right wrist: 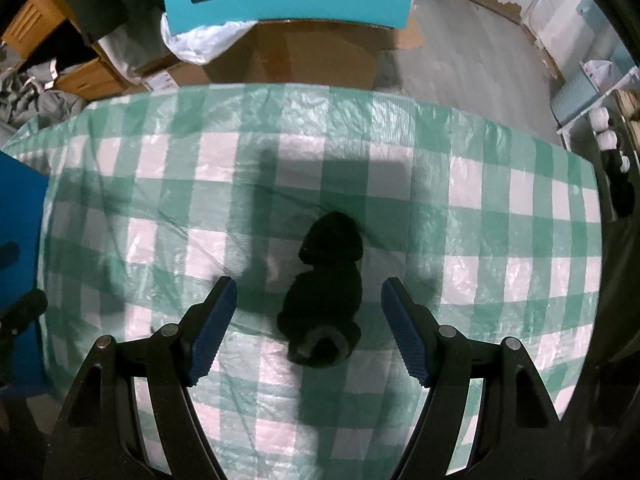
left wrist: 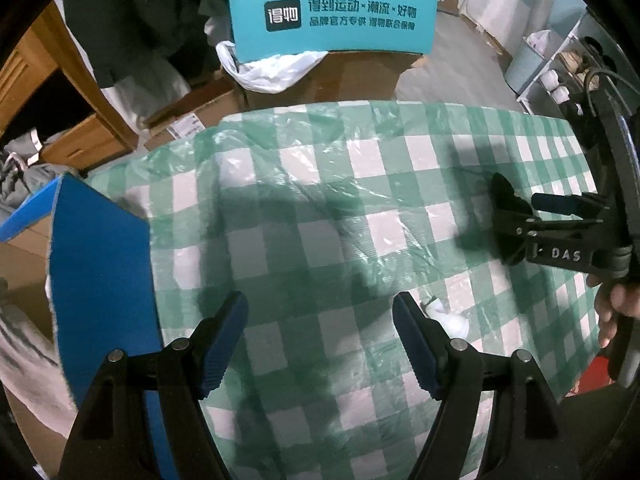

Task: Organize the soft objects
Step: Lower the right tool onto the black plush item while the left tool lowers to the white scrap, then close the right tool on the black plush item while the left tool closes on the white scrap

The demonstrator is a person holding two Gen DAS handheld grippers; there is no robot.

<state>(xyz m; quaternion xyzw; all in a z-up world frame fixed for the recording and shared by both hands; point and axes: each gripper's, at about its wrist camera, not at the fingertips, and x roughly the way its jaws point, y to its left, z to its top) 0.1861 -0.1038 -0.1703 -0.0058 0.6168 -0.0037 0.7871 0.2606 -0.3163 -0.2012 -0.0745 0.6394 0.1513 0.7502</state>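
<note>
A black rolled sock bundle (right wrist: 326, 292) with a grey cuff lies on the green-and-white checked table cover (right wrist: 480, 208). My right gripper (right wrist: 308, 328) is open, its blue pads either side of the bundle's near end and not touching it. In the left wrist view my left gripper (left wrist: 320, 340) is open and empty over the checked cover (left wrist: 304, 208). A small white soft item (left wrist: 448, 318) lies just right of its right finger. The right gripper (left wrist: 516, 220) shows at the right edge, over something black.
A blue box (left wrist: 100, 272) stands at the table's left edge. A teal printed box (left wrist: 332, 20) with a white plastic bag sits on cardboard cartons beyond the far edge. Wooden furniture and dark clothes are at the far left; a white shelf (right wrist: 596, 100) is at the right.
</note>
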